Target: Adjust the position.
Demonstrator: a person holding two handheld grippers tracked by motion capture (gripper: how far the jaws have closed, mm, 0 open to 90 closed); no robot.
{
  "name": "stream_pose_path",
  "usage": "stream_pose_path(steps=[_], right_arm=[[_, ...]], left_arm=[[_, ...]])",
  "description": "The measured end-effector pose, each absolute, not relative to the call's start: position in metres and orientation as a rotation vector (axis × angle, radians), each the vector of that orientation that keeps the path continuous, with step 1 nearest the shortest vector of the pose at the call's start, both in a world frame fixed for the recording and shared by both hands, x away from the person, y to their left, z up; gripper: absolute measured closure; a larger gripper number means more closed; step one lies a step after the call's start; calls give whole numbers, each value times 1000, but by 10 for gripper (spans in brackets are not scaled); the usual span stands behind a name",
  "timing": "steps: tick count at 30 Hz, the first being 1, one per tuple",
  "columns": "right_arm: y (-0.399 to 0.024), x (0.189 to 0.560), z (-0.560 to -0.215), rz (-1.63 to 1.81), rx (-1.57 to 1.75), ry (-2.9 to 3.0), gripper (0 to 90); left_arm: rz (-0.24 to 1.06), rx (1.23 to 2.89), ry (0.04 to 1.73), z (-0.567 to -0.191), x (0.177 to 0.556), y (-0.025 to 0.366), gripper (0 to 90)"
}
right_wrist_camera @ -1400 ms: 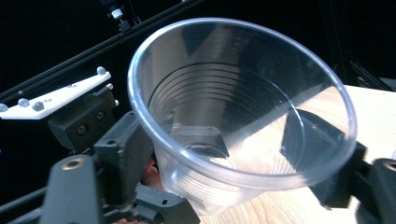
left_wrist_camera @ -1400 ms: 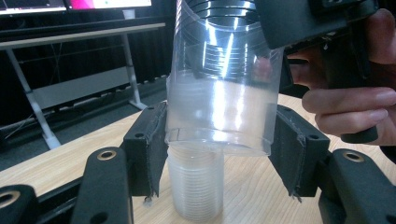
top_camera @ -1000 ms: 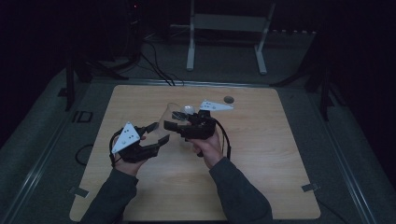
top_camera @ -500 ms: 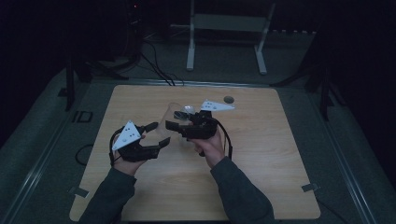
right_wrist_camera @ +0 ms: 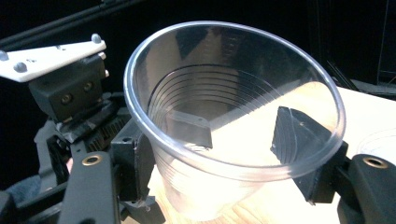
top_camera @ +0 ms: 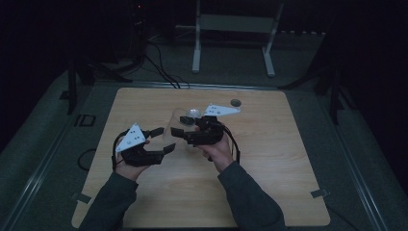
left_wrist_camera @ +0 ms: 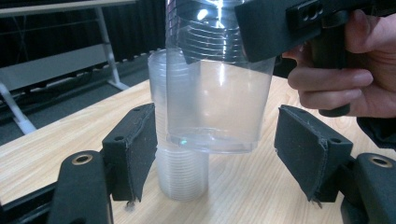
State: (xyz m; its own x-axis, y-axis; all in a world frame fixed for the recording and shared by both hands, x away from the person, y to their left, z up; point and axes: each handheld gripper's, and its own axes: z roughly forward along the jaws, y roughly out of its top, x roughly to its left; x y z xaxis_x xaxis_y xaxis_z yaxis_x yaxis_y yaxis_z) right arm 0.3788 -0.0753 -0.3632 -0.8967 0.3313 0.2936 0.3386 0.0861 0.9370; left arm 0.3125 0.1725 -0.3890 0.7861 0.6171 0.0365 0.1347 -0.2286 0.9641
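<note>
- My right gripper [right_wrist_camera: 238, 140] has its jaws clamped on a clear plastic cup [right_wrist_camera: 233, 116], one pad pressing on each side of the wall below the rim.
- My left gripper [left_wrist_camera: 219, 149] has jaws that have just been opening; they stand apart on either side of the cup's base, neither pad touching it.
- The cup [left_wrist_camera: 219, 93] hangs above the table [top_camera: 288, 159], upright in the left gripper view, its bottom clear of the wood.
- Behind it, a stack of clear cups [left_wrist_camera: 180, 172] stands on the table, just beside my left gripper's left pad.
- In the high view the two grippers [top_camera: 163, 142] [top_camera: 180, 132] meet near the table's middle, with a small dark disc [top_camera: 235, 102] near the far edge.
</note>
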Motion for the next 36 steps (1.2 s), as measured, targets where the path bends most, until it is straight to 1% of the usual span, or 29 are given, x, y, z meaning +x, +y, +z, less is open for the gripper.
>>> stream_pose_path(steps=[9,21,29,36], right_arm=[[-74,375,-362,-1936,-668,-2423,325],[-67,367,-361,-1852,-580,-2599,325],[-67,366,-361,-1832,-556,-2635,322],[-68,367,-361,-1849,-563,-2601,305]], left_arm=[[463,1821,575,-391,315,169,303],[436,1883,583,-396,319,165,333],[435,1887,580,-398,319,163,403],[440,1868,574,-397,317,164,410]])
